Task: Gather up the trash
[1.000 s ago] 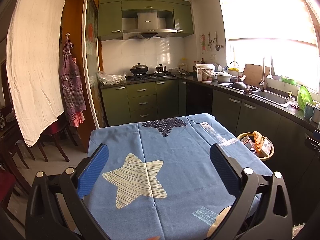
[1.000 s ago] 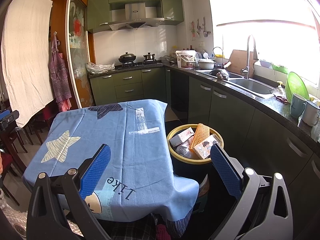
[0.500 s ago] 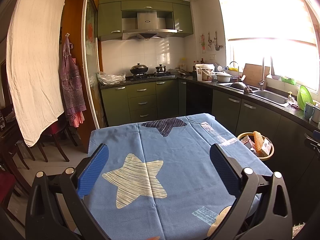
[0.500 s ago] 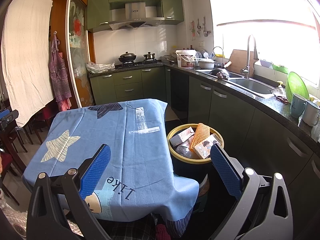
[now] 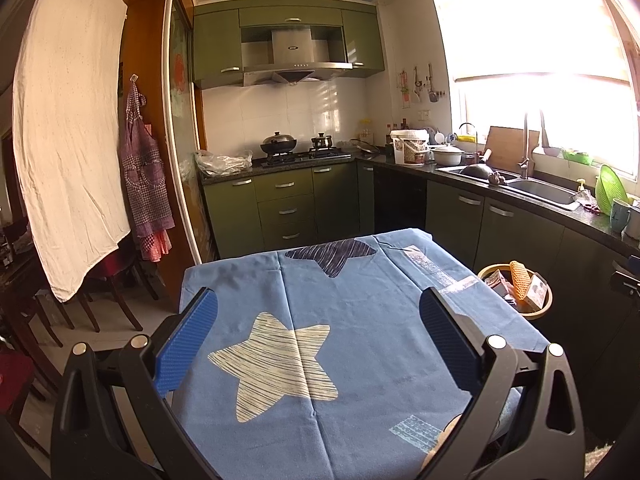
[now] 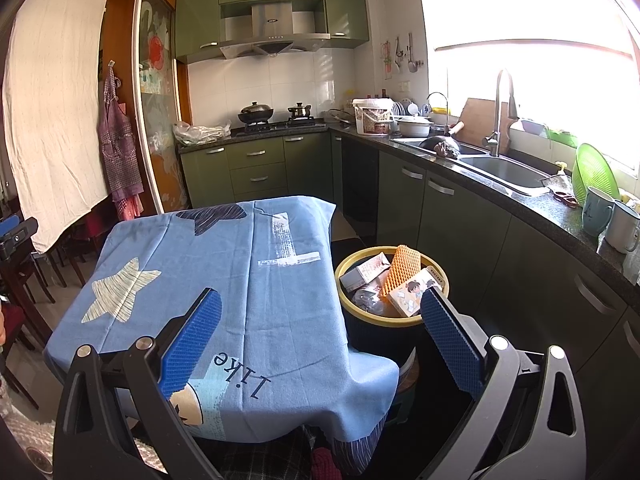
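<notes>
A yellow-rimmed trash bin (image 6: 400, 322) stands on the floor right of the table, holding cartons and an orange foam net (image 6: 400, 270). It also shows in the left wrist view (image 5: 538, 312). The table wears a blue star-print cloth (image 5: 360, 320), seen too in the right wrist view (image 6: 256, 280). My left gripper (image 5: 318, 312) is open and empty above the cloth. My right gripper (image 6: 320, 316) is open and empty, held over the table's right edge next to the bin.
Green kitchen cabinets (image 5: 284, 208) run along the back and right with a stove, sink (image 6: 500, 170) and mugs (image 6: 598, 212). Chairs (image 5: 112, 280) and a hanging white sheet (image 5: 68, 128) are at the left.
</notes>
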`<state>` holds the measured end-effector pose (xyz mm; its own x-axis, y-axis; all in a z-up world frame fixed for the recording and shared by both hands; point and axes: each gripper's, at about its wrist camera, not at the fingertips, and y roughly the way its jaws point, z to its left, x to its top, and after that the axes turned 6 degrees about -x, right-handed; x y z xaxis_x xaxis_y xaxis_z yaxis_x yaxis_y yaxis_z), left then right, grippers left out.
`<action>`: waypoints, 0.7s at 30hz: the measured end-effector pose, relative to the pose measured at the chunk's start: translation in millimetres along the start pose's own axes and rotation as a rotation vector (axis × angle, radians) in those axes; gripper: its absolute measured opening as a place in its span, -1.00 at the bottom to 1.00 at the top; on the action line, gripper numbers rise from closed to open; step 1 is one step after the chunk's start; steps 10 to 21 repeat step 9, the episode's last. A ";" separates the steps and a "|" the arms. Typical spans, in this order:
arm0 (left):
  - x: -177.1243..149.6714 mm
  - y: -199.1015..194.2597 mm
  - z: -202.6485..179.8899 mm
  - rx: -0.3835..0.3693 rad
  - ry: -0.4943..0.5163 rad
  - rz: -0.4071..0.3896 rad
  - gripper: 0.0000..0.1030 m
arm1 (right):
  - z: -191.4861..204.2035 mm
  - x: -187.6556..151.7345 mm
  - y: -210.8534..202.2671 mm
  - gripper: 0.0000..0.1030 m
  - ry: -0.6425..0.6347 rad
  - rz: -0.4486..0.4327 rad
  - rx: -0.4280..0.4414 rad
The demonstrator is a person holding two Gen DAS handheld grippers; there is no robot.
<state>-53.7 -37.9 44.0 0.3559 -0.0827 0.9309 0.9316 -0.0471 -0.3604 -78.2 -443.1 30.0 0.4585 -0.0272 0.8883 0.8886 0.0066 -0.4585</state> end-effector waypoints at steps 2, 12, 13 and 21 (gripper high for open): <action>-0.3 1.0 2.2 -0.006 -0.005 0.008 0.87 | 0.1 -0.7 -0.1 0.91 0.000 0.000 -0.001; 0.2 13.6 10.1 -0.033 -0.025 0.042 0.87 | 2.9 -3.7 8.0 0.91 -0.003 0.010 0.008; 0.2 13.6 10.1 -0.033 -0.025 0.042 0.87 | 2.9 -3.7 8.0 0.91 -0.003 0.010 0.008; 0.2 13.6 10.1 -0.033 -0.025 0.042 0.87 | 2.9 -3.7 8.0 0.91 -0.003 0.010 0.008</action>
